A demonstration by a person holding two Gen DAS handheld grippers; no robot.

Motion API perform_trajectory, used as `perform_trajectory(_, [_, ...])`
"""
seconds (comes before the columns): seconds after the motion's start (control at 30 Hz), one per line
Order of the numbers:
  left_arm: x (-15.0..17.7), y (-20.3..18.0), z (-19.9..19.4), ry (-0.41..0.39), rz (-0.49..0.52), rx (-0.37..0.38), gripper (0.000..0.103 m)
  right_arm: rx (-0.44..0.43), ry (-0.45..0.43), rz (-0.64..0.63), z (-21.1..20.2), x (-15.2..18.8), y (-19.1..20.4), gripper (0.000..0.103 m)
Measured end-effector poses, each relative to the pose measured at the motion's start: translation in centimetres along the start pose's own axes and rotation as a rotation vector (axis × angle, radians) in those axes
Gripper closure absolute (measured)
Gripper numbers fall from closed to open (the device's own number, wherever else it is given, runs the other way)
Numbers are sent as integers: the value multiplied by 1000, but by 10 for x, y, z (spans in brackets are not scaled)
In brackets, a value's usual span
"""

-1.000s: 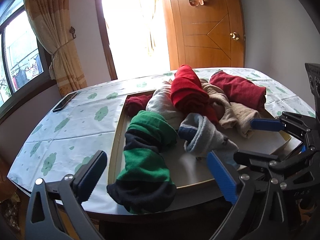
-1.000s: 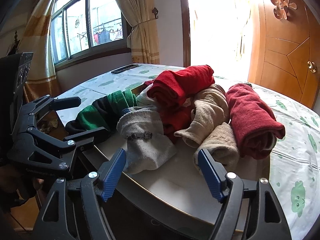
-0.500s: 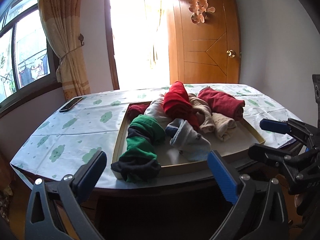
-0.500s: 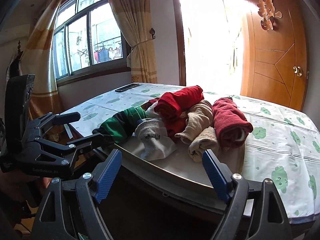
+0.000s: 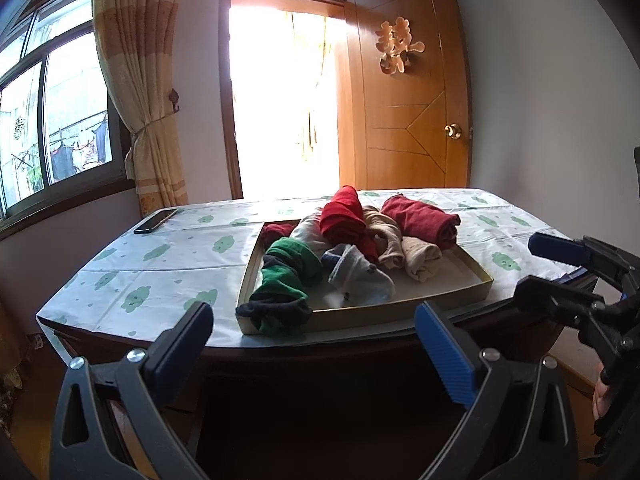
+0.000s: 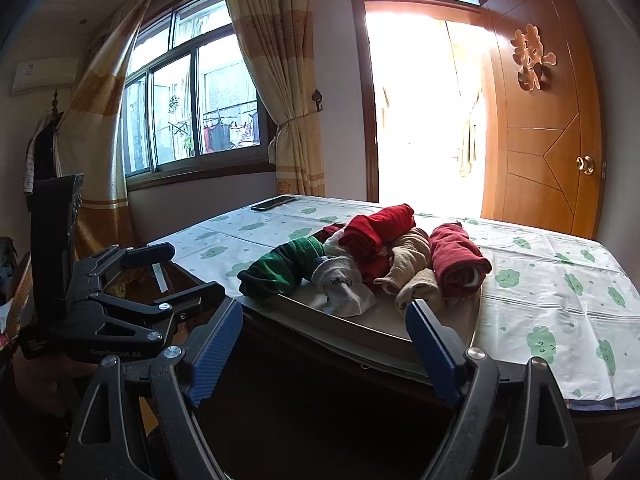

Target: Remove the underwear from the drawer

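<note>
A shallow tan tray [image 5: 360, 314] on the table holds several rolled pieces of underwear. A green and dark roll [image 5: 286, 280] hangs over its front left corner. Behind it lie a grey-white roll [image 5: 356, 272], a bright red roll [image 5: 344, 216], beige rolls [image 5: 416, 258] and a dark red roll [image 5: 420, 220]. My left gripper [image 5: 314, 320] is open and empty, well short of the table's front edge. My right gripper [image 6: 324, 312] is also open with nothing between its fingers, back from the tray's corner [image 6: 360, 326]. The two grippers are side by side.
The table wears a white cloth with green clouds [image 5: 160, 264]. A dark phone [image 5: 155, 221] lies at its far left corner. Behind stand a curtained window [image 6: 192, 120], a bright doorway and an open wooden door [image 5: 408, 100]. Dark space lies below the table's front edge.
Both grippers have drawn back from the tray and risen a little, so the table and room now show whole. The right jaws have widened slightly. The underwear has not moved.
</note>
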State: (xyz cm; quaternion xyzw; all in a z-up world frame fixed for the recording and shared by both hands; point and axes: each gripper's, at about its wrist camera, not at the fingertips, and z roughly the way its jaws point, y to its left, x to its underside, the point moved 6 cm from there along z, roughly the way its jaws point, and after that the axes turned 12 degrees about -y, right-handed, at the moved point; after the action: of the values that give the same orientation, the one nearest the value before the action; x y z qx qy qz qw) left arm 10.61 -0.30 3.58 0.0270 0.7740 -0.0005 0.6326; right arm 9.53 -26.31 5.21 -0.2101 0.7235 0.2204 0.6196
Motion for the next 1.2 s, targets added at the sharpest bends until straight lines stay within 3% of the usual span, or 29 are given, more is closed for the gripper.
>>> perform_trajectory(0.3, [1,1,-12,-15,1,-10,1,-8,-35,-50,-12,-6,19,16])
perform_trajectory(1.03, [5,-3,-14,14,-23,16,1,5,-41,-31,-11,0,10,16])
perform_trajectory(1.2, [6,-3,-13,20,-8,-10,0,4,-40,-32,-11,1,9,16])
